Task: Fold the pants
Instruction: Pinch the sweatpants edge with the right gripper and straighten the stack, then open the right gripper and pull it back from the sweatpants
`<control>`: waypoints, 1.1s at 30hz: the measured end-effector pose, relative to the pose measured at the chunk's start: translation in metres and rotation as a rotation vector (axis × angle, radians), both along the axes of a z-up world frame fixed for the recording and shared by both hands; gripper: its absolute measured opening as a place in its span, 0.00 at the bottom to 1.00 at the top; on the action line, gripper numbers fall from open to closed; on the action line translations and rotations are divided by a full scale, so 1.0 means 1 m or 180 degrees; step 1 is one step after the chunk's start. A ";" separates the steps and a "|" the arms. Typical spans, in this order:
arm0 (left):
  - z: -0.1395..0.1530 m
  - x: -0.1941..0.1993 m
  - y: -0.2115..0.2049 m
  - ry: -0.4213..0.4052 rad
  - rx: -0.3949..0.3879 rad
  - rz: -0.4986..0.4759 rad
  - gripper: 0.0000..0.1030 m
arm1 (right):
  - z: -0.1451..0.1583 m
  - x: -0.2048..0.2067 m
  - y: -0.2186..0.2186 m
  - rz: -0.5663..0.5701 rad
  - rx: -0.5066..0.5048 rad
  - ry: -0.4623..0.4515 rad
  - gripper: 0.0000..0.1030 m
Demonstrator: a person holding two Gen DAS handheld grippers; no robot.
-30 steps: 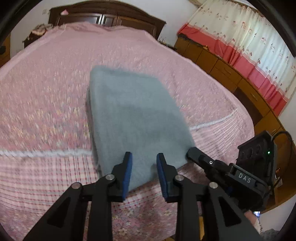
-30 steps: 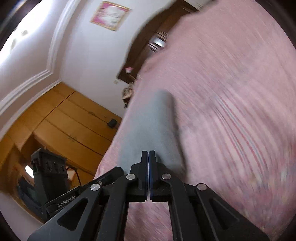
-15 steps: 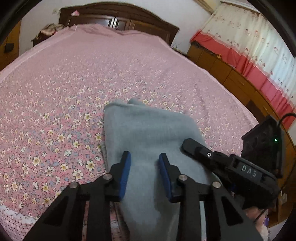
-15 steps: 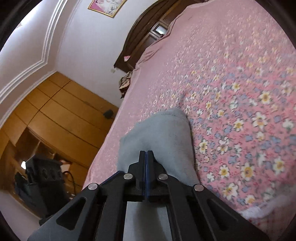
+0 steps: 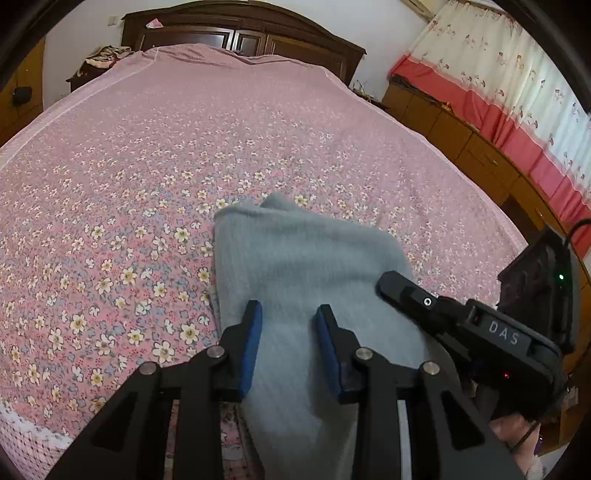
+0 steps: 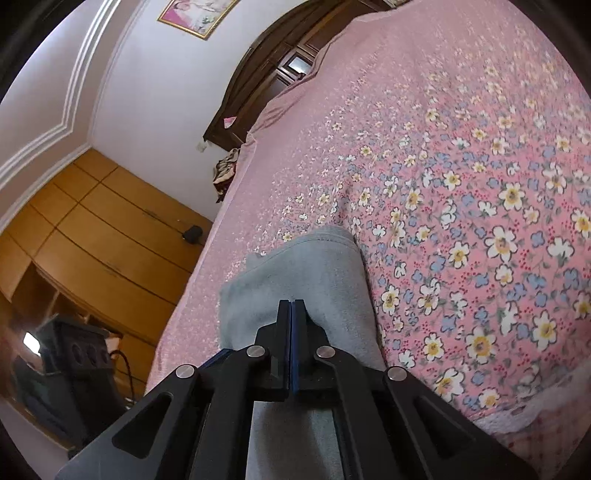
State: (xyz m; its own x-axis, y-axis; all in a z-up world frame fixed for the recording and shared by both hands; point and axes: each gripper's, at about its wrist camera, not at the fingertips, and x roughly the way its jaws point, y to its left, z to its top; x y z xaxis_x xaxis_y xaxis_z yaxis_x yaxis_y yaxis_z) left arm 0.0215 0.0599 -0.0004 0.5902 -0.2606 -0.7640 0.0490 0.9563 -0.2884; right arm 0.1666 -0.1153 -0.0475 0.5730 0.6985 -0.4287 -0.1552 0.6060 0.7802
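Observation:
Grey pants [image 5: 306,258], folded into a thick rectangle, lie on the pink floral bedspread [image 5: 166,155] near its front edge. My left gripper [image 5: 288,317] hovers over the near half of the pants. Its blue pads [image 5: 253,343] stand apart, with cloth showing below the gap and nothing pinched. My right gripper [image 6: 291,306] is shut, its pads together, and points low along the top of the pants [image 6: 314,273]. In the left wrist view the right gripper [image 5: 388,286] rests its tip on the right edge of the fold.
A dark wooden headboard [image 5: 240,22] stands at the far end of the bed. Low wooden cabinets [image 5: 461,144] under red and white curtains run along the right. A wooden wardrobe [image 6: 92,240] stands to the left. White trim [image 5: 22,424] marks the bed's near edge.
Both grippers have moved forward over the bed and come to rest on the pants. The pants now reach under and behind the fingers. The left jaws' gap looks the same.

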 end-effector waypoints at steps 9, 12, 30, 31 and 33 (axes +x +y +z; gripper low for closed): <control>0.022 -0.022 -0.005 -0.0186 -0.0076 -0.0072 0.45 | 0.064 -0.021 0.006 -0.0138 -0.0189 -0.0184 0.37; 0.042 -0.044 -0.004 -0.0425 -0.0201 -0.0080 0.52 | 0.094 -0.050 0.004 -0.0102 -0.0328 -0.0550 0.62; 0.045 -0.189 -0.005 -0.1167 0.0418 0.0161 1.00 | 0.053 -0.187 -0.005 -0.0202 -0.2062 -0.1221 1.00; 0.038 -0.190 -0.006 -0.1176 0.0421 0.0186 1.00 | 0.049 -0.185 -0.006 -0.0177 -0.2081 -0.1220 1.00; 0.026 -0.194 -0.008 -0.1174 0.0458 0.0232 1.00 | 0.040 -0.186 -0.004 -0.0138 -0.2135 -0.1236 1.00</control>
State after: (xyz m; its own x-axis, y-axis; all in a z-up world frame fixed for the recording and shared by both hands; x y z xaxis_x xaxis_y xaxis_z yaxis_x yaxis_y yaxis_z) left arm -0.1724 0.0522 0.0259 0.8446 -0.1139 -0.5232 0.0548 0.9904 -0.1271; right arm -0.0189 -0.1190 -0.0073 0.7895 0.3340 -0.5149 -0.3077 0.9413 0.1389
